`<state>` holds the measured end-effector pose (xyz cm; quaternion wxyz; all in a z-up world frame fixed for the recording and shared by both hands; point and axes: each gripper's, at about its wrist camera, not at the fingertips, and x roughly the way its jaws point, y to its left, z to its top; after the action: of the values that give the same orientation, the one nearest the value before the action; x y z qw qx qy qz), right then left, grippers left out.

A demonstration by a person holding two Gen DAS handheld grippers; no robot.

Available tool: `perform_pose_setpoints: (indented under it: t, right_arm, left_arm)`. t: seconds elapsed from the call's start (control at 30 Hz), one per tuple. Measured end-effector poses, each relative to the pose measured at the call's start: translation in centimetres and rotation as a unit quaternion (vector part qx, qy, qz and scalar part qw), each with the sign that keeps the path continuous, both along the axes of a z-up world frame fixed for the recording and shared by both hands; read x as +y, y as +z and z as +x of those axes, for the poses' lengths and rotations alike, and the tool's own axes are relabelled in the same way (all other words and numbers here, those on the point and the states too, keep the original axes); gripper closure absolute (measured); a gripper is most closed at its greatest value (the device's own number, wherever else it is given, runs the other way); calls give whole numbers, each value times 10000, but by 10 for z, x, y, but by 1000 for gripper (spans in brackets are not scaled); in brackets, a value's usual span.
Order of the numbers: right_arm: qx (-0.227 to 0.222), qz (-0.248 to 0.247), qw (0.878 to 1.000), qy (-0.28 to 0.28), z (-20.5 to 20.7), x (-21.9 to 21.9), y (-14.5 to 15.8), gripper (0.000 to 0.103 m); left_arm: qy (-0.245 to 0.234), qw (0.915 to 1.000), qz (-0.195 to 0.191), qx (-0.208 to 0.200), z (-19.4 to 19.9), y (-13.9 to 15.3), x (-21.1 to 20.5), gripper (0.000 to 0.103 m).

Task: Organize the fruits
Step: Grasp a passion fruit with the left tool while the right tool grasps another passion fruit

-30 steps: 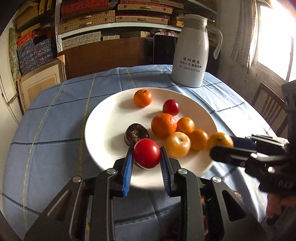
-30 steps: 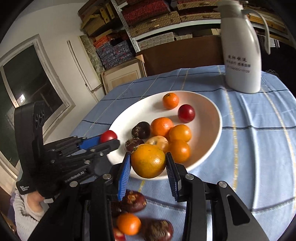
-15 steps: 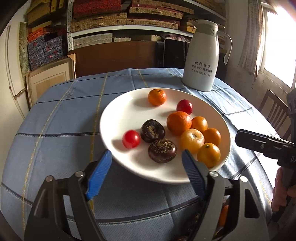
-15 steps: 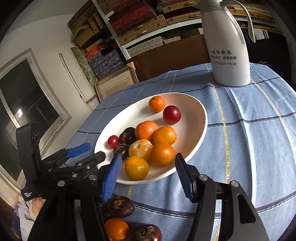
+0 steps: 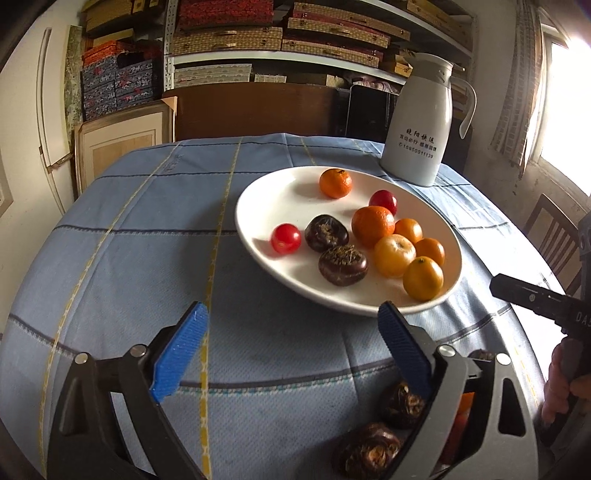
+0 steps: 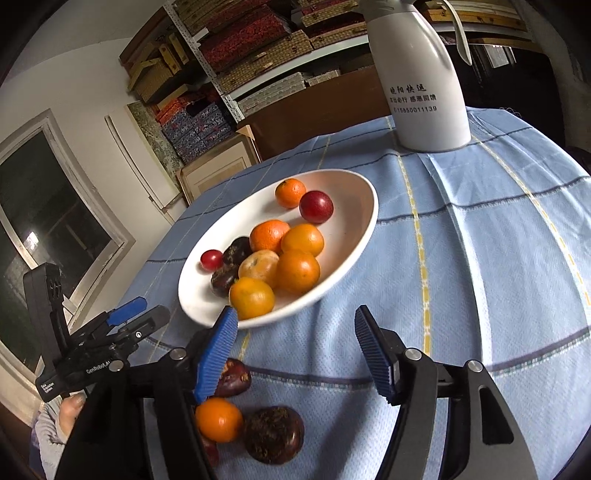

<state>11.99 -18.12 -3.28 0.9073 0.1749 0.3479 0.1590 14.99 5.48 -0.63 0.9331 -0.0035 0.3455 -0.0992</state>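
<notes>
Shelves of boxes (image 5: 280,33) back a blue checked tablecloth (image 5: 147,229) bearing a plate (image 5: 266,195).

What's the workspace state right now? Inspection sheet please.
Surface: table under blue checked cloth.
Job's things: white plate holds six orange fruits, two red, two dark ones; more fruit lies loose on the cloth near the grippers.
Clutter: white jug behind the plate.
Grippers: left gripper and right gripper both opening, nothing between the jaws.
Cables: nothing seen.
Surroundings: shelves of boxes, chair, window.
</notes>
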Motion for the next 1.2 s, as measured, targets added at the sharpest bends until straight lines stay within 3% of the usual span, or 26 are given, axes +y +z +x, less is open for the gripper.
perform_pose_setpoints:
  t: [0.23,0.5,0.6,0.73,0.87,1.07,1.1,1.17,1.2]
  right_arm:
    - [-65,82,9998,172,-37,2,-6,36]
    - [13,393,9987,325,-59,-4,-8,36]
    - [238,446,9982,318,-60,-6,-14,36]
    - [245,322,9982,451,-67,1,-14,36]
    - [367,-32,9989,294,-70,1,-16,36]
    - [391,-1163,9906,611,-70,27,-13,36]
    - [381,-1279,9889,658,-69,30,-14,36]
    - [375,-1523,9850,721,-67,38,-14,36]
    - [365,-1612,9834,744,-65,41,-14,37]
  left_arm:
    - [55,9999,-136,65,-36,-7,14,11]
    - [-256,9995,-71,193,-68,-11,8,5]
    - [-317,9989,101,345,-67,-16,1,5]
    - [-389,9962,665,402,-68,-22,-18,5]
    - [-428,9914,1101,556,-65,-29,-31,5]
    - [-463,9881,1201,837,-58,-38,-33,6]
    - [-473,9884,1178,838,-58,-38,-33,7]
    - [-574,9890,1067,853,-58,-38,-32,23]
    - [-631,9893,1009,849,-58,-37,-32,24]
